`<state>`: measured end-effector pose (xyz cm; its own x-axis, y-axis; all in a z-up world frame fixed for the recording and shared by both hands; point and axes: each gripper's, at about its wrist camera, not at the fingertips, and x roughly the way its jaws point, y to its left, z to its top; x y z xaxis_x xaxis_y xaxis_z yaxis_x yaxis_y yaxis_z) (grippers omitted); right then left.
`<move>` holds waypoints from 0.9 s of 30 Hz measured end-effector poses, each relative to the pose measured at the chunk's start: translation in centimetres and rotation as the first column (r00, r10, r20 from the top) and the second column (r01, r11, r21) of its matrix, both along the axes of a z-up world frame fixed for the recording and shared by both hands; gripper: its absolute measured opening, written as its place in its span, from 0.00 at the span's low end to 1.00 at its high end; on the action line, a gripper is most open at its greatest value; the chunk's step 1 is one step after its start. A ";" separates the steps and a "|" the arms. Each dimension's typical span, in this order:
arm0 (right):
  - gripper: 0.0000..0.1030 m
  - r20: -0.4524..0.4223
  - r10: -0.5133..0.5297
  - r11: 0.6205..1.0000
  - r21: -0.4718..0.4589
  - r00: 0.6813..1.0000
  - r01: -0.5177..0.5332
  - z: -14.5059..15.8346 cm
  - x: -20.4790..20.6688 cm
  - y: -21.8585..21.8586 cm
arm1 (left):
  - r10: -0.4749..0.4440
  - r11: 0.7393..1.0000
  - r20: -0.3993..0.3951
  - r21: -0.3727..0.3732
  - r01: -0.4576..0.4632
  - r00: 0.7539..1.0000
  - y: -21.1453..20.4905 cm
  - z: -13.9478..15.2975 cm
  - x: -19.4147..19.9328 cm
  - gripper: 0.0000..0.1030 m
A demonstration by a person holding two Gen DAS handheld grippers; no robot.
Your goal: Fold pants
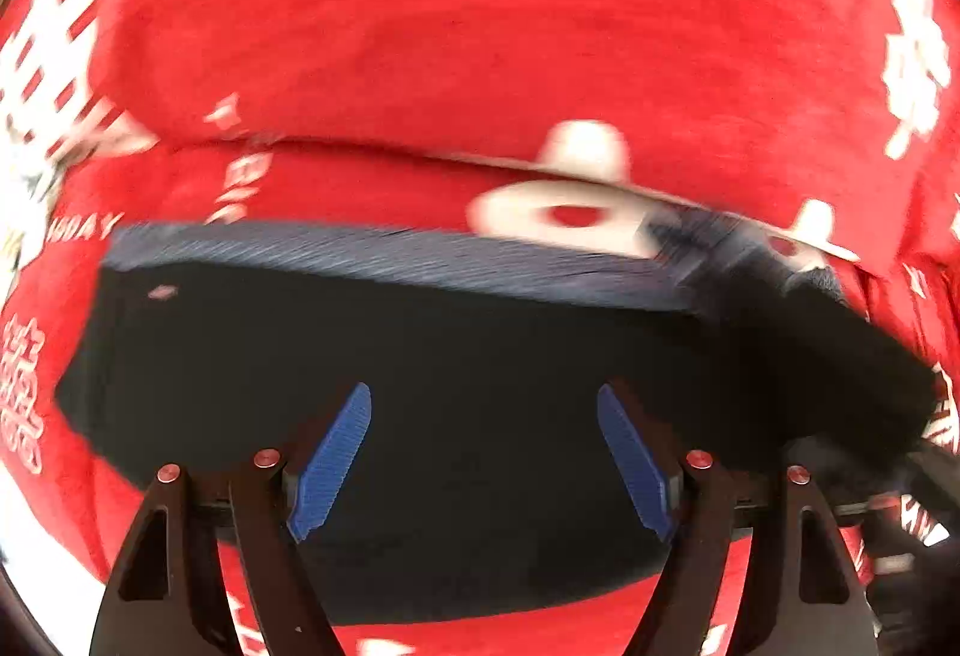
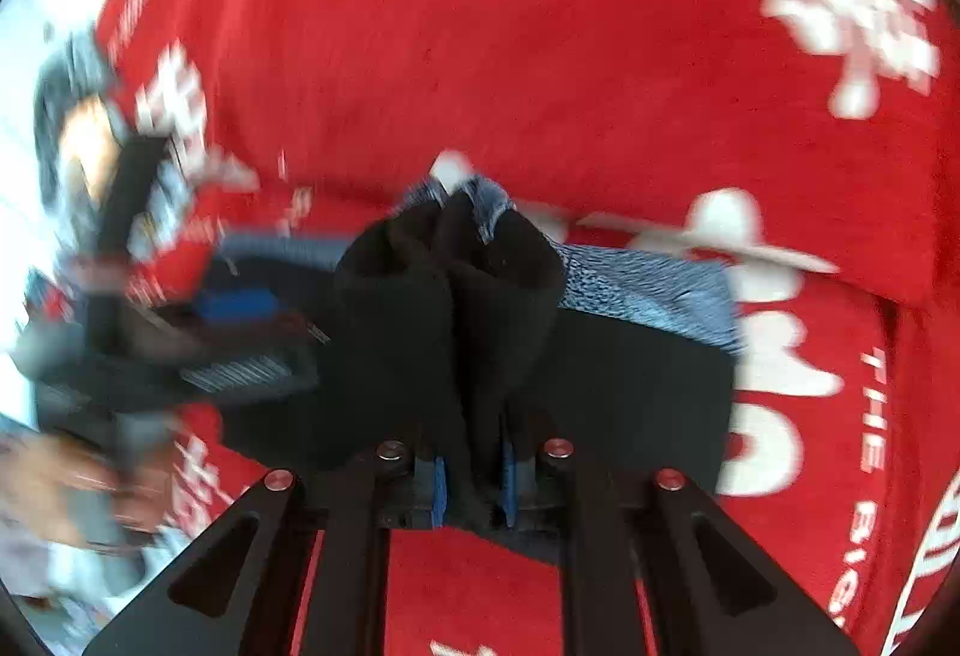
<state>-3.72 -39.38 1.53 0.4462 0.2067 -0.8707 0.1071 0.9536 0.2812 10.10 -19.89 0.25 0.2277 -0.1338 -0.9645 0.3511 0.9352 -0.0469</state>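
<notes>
Left wrist view looks down on the dark pants (image 1: 420, 356), spread flat across a red cloth (image 1: 480, 26) printed with white lettering. The left claw (image 1: 484, 452) hangs above the fabric with its two blue pads (image 1: 333, 461) set wide apart, and nothing sits between them; whether the tips touch the cloth I cannot tell. A ribbed, bluish-grey waistband (image 1: 390, 254) runs along the far edge of the garment, and at the right end the material bunches up, though blur smears the detail there. The red cloth itself lies in a fold just beyond the waistband, with white printed shapes along that crease.

From the right wrist view, the right claw (image 2: 474, 482) is pinched tight on a gathered wad of the pants (image 2: 630, 386), the black fabric rising in a lump between the blue pads (image 2: 440, 488) and hiding most of them. The lump stands up from the rest of the garment, which stays flat on the red cloth (image 2: 540, 26) to the right, its grey-blue waistband (image 2: 648, 290) showing along the far side. At the left of this view the other claw (image 2: 240, 305) appears as a dark, blurred shape with a blue patch, over the same garment. A person's hand (image 2: 54, 482) shows at the lower left, badly blurred.
</notes>
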 end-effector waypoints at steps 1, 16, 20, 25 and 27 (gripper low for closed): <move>0.16 -0.031 0.019 1.000 -0.021 0.999 -0.019 -1.5 0.8 1.7 | 0.021 1.000 -0.009 0.001 -0.021 1.000 1.5 -0.2 0.4 0.77; 0.51 -0.213 -0.224 0.860 0.416 0.951 0.296 -3.1 -4.0 -0.2 | -0.131 0.960 -0.217 -0.271 0.069 0.967 2.0 -1.0 0.2 0.77; 0.52 -0.338 -0.436 0.601 0.580 0.834 0.549 -6.7 -7.4 -5.3 | -0.248 0.922 -0.263 -0.358 0.144 0.932 -1.1 -1.6 -0.7 0.77; 0.52 -0.389 -0.513 0.451 0.637 0.765 0.626 -8.7 -8.9 -6.3 | -0.355 0.902 -0.299 -0.359 0.240 0.886 -4.6 -2.6 -2.0 0.40; 0.51 -0.403 -0.531 0.409 0.648 0.746 0.642 -9.4 -9.1 -6.3 | -0.373 0.902 -0.333 -0.347 0.256 0.866 -5.6 -3.5 -2.2 0.22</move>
<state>-12.79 -45.63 -7.92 0.6211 0.4942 -0.6082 0.6417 0.1247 0.7567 7.89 -25.46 -3.25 -0.2520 -0.4130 -0.8752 0.5230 0.7028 -0.4822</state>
